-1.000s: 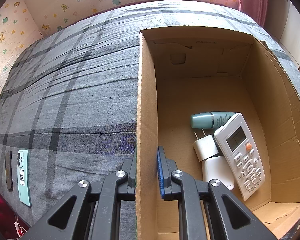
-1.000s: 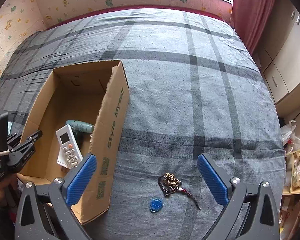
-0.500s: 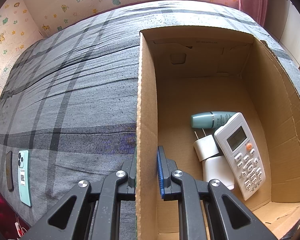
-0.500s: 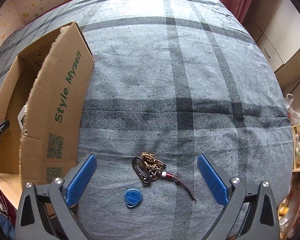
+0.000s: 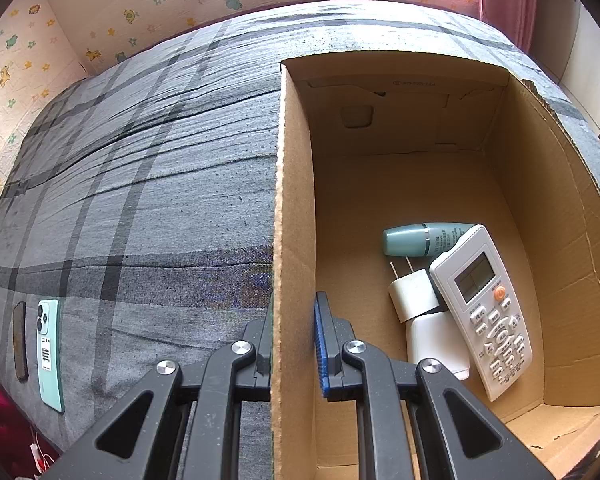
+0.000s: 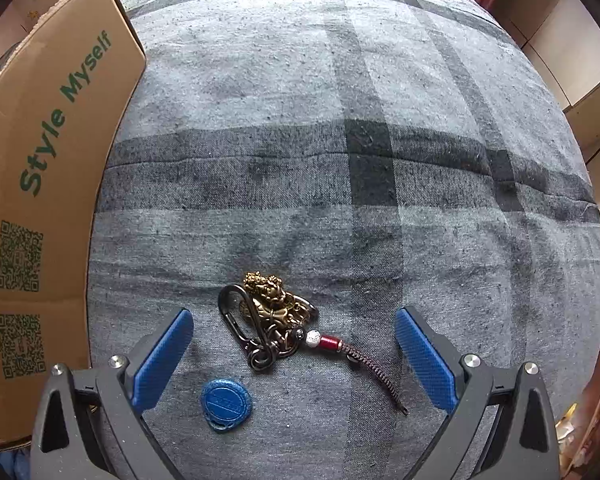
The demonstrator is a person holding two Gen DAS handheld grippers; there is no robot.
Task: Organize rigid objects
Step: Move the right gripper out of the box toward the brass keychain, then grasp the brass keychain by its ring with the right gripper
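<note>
The keychain (image 6: 272,316), a brass charm on a black carabiner with a red-beaded braided cord, lies on the grey plaid bed (image 6: 340,120) directly between my right gripper (image 6: 294,354) jaws, which are spread wide and holding nothing. Its blue round fob (image 6: 226,402) sits just beside it, nearer me.

My left gripper (image 5: 294,344) is clenched on the side wall of the cardboard box (image 5: 294,200), one jaw outside and one inside, steadying it. In the box lie a white remote (image 5: 484,308), a teal bottle (image 5: 424,240), a white plug adapter (image 5: 414,296) and a white block (image 5: 436,340) partly under it.

To take the keychain well, I judge I should come down over the brass charm and carabiner, the bulkiest part, rather than the thin cord, and press slightly into the soft cover so both jaws get under the metal. Whether the fob is linked to the bundle I cannot tell; if it is, it may dangle and catch the box rim. I should lift clear of the wall before swinging across.
</note>
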